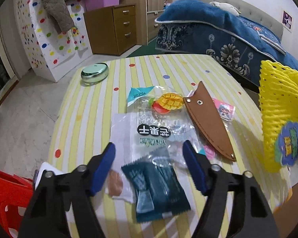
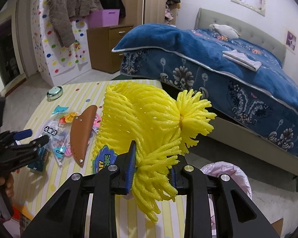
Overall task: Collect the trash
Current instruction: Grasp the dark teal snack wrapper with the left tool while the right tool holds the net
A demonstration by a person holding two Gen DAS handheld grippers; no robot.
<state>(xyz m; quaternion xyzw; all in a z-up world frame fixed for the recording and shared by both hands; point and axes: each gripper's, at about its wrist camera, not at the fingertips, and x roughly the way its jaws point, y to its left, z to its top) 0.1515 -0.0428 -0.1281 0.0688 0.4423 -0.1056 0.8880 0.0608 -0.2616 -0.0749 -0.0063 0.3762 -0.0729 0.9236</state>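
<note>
Left gripper point(image 1: 149, 150) jaws spread apart, nothing pinched, hovering over the striped table point(image 1: 85, 103). Dark teal wrapper point(image 1: 159, 186) lies between and just under its fingers; clear snack bag point(image 1: 149, 127) just ahead, brown leather sheath point(image 1: 206, 123) ahead to its right. Right gripper point(image 2: 152, 158) clamped on yellow foam fruit net point(image 2: 149, 119), net lifted off the table. Pink-lined trash bin point(image 2: 234, 178) just right of and below that gripper.
</note>
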